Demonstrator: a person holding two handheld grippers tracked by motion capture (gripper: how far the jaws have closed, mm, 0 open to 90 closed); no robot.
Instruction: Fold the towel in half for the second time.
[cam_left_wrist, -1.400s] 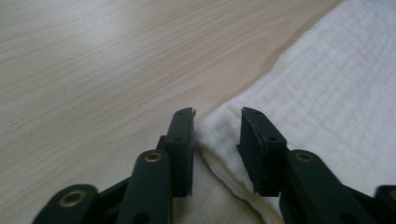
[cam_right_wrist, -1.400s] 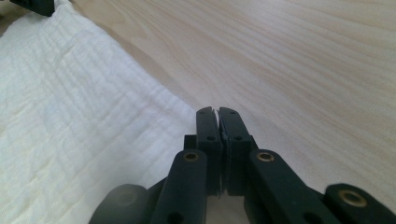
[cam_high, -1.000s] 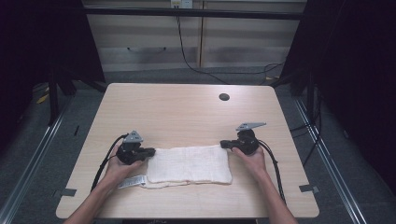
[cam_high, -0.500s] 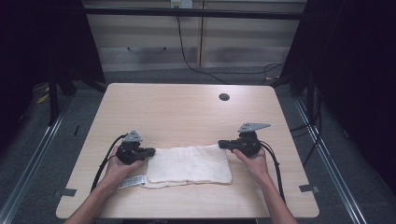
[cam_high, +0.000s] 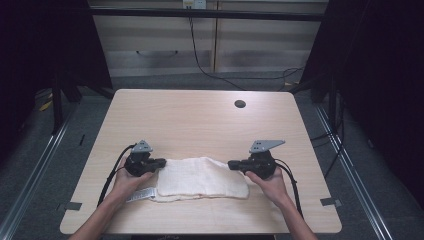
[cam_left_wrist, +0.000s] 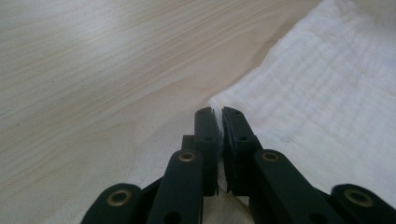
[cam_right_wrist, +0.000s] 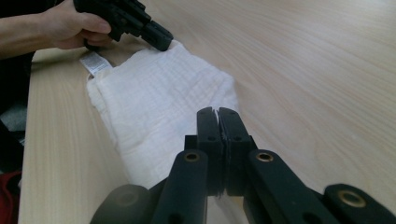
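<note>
A folded white towel (cam_high: 200, 177) lies flat near the table's front edge, with a label (cam_high: 140, 194) sticking out at its left end. My left gripper (cam_high: 162, 162) is shut on the towel's far left corner, and white fabric (cam_left_wrist: 327, 93) shows pinched between its jaws (cam_left_wrist: 218, 112). My right gripper (cam_high: 231, 163) hovers just over the towel's far right corner. Its jaws (cam_right_wrist: 217, 112) are shut, with nothing seen between them. In the right gripper view the towel (cam_right_wrist: 159, 102) stretches away to the left gripper (cam_right_wrist: 163, 42) and the hand holding it.
The light wooden table (cam_high: 200, 120) has a round cable hole (cam_high: 240, 104) at the back right. Cables trail from both grippers toward the front edge. Dark floor and metal rails flank the table, and cabinets stand behind it.
My right gripper has shifted a little to the left and nearer the person, over the towel's right end. The left gripper and the towel have kept still.
</note>
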